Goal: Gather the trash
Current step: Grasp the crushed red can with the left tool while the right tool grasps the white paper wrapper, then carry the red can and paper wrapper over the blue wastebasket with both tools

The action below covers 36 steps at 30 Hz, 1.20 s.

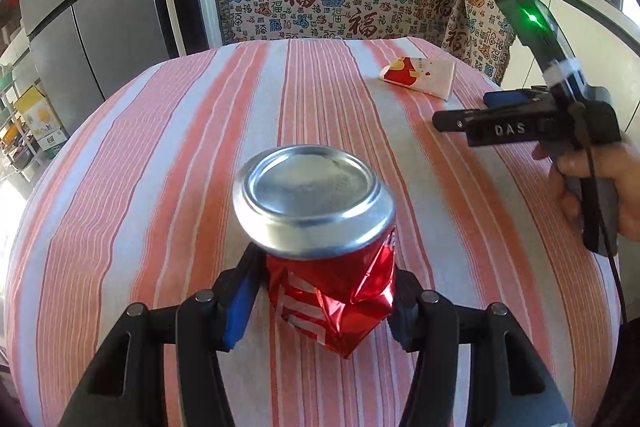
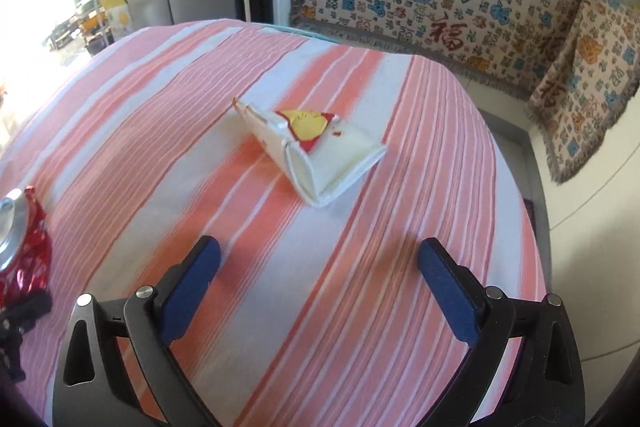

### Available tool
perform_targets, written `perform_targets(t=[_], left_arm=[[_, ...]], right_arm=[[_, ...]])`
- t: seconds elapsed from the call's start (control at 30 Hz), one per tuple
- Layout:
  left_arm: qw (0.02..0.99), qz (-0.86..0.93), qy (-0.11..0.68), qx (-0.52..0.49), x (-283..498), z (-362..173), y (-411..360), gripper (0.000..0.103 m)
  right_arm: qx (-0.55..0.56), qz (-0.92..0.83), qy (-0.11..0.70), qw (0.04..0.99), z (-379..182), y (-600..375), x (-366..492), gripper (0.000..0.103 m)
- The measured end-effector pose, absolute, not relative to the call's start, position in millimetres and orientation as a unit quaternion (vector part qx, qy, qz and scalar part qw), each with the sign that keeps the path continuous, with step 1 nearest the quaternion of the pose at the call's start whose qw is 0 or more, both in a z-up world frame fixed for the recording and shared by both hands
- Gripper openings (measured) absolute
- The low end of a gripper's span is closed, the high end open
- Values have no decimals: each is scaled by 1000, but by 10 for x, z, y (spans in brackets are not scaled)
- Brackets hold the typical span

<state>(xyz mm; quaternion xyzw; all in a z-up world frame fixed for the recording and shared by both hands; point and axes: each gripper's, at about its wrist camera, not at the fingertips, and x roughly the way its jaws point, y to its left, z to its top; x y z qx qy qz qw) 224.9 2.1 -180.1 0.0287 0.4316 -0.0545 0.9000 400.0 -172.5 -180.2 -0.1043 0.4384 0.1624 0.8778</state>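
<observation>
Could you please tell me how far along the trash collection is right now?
Nothing looks binned yet; no bin is in view. In hand: the left hand-held gripper is shut on the crushed can. The right hand-held gripper is open and empty, aimed toward the flattened paper cup, which lies untouched on the striped tablecloth. Left: grab the cup and drop both items off.

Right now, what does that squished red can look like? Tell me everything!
The red can is shiny thin metal, badly crumpled in its red-and-white printed body, with sharp folds. Its round silver end, smooth and with no opening showing, faces up and tilts toward the camera. The left gripper clamps the crushed body from both sides with its blue pads. Whether its lower tip rests on the pink striped tablecloth is unclear.
</observation>
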Motion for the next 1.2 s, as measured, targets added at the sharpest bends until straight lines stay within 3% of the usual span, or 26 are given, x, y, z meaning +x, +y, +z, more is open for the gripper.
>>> perform_targets(t=[0.1, 0.23, 0.3, 0.33, 0.37, 0.6, 0.9, 0.97, 1.0, 1.07, 1.2], left_arm=[[900, -54, 431, 28, 2220, -1806, 19, 57], [900, -55, 431, 27, 2214, -1808, 14, 57], [901, -56, 430, 27, 2209, -1805, 17, 57], [901, -56, 430, 26, 2207, -1805, 15, 57], [901, -57, 430, 26, 2202, -1805, 18, 57], [901, -57, 430, 26, 2194, -1805, 23, 57], [899, -83, 430, 6, 1855, -1786, 99, 56], [898, -89, 430, 8, 1694, -1777, 117, 60], [897, -93, 432, 8, 1630, -1771, 129, 68], [896, -94, 434, 4, 1541, -1742, 164, 77], [901, -94, 423, -4, 1407, -1675, 257, 77]], right_arm=[[-129, 170, 409, 887, -1716, -1647, 3981, 76], [-157, 203, 389, 885, -1720, -1470, 3880, 69], [-149, 216, 392, 882, -1724, -1446, 3894, 44], [-136, 216, 393, 883, -1716, -1466, 3900, 21], [-123, 212, 394, 886, -1699, -1495, 3904, 7], [-10, 227, 434, 872, -1555, -1774, 3384, 7], [6, 219, 454, 864, -1602, -1785, 1950, 9], [2, 217, 448, 867, -1632, -1766, 1813, 13], [2, 218, 446, 868, -1641, -1760, 1793, 13], [5, 228, 446, 866, -1652, -1763, 1767, 26], [-9, 232, 442, 866, -1620, -1781, 1755, 36]])
